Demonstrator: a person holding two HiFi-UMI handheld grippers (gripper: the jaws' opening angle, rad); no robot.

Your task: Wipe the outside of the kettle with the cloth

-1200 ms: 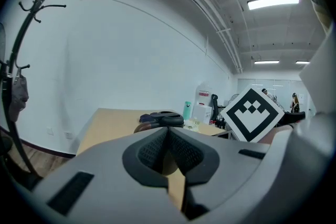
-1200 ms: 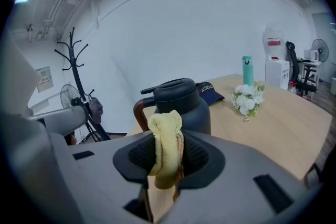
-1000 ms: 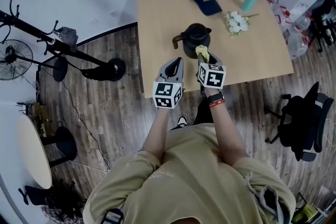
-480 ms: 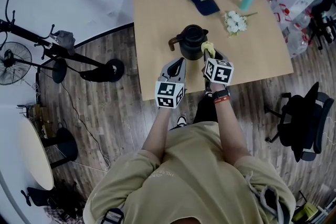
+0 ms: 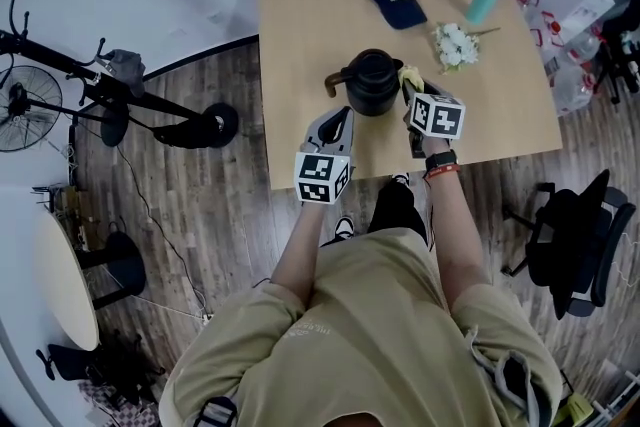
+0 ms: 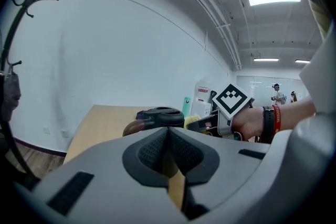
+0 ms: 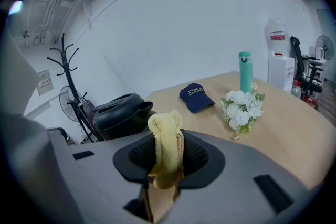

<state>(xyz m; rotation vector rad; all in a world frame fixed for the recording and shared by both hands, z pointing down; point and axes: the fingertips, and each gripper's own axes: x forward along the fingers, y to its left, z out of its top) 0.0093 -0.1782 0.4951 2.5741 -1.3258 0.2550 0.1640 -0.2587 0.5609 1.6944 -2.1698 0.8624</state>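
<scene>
Desk [image 5: 500, 105]: light wood. Kettle [image 5: 372, 80]: black, upright, near the desk's front edge. Left gripper [image 6: 168, 152]: jaws together, nothing between them, near the kettle. Right gripper [image 7: 165, 160]: clamped on the cloth. Cloth [image 5: 410, 75]: yellow, just beside the kettle's right side.

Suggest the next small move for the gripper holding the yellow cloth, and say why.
Probably swing the right gripper leftward so the yellow cloth presses on the side of the kettle. Its jaws are clamped on the cloth, which stands just right of the kettle; contact isn't clearly visible.
</scene>
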